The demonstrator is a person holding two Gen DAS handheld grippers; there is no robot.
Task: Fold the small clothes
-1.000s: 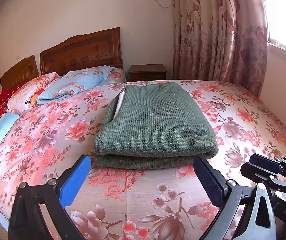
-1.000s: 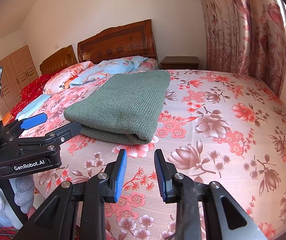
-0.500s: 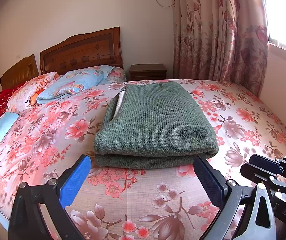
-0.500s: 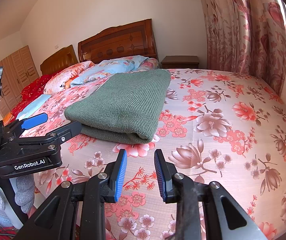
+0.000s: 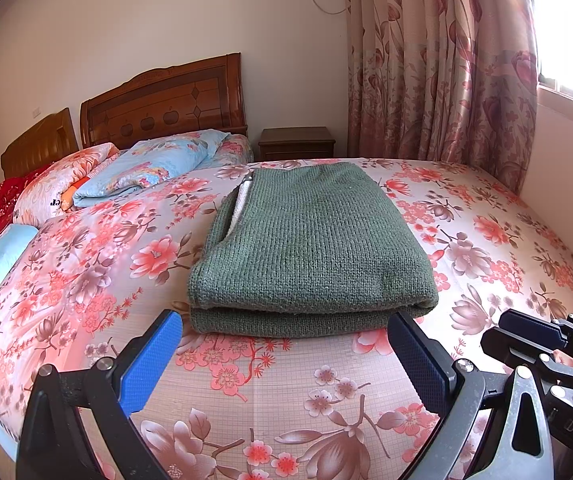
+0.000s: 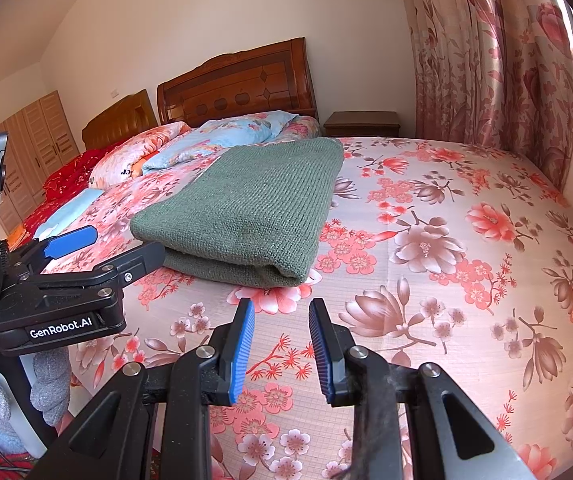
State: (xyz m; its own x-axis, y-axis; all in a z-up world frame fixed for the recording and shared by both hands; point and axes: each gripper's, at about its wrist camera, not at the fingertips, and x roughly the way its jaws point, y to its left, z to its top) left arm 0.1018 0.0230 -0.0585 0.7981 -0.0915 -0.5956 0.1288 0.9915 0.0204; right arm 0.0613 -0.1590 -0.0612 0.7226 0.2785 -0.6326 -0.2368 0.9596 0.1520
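Sweater (image 5: pixel 310 248) lies folded flat on bed (image 5: pixel 486 240); left claw (image 5: pixel 286 356) wide apart, right claw (image 6: pixel 281 344) slightly apart, both empty, clear of it — fold looks done.

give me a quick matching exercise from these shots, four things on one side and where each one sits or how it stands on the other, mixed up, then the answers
Things:
1. green knit garment
2. left gripper
3. light blue pillow
4. nightstand

Places or states:
A. against the wall, between headboard and curtain
B. folded flat in the middle of the bed
C. jaws wide apart, holding nothing
D. at the head of the bed, below the headboard

Pairs: 1-B, 2-C, 3-D, 4-A
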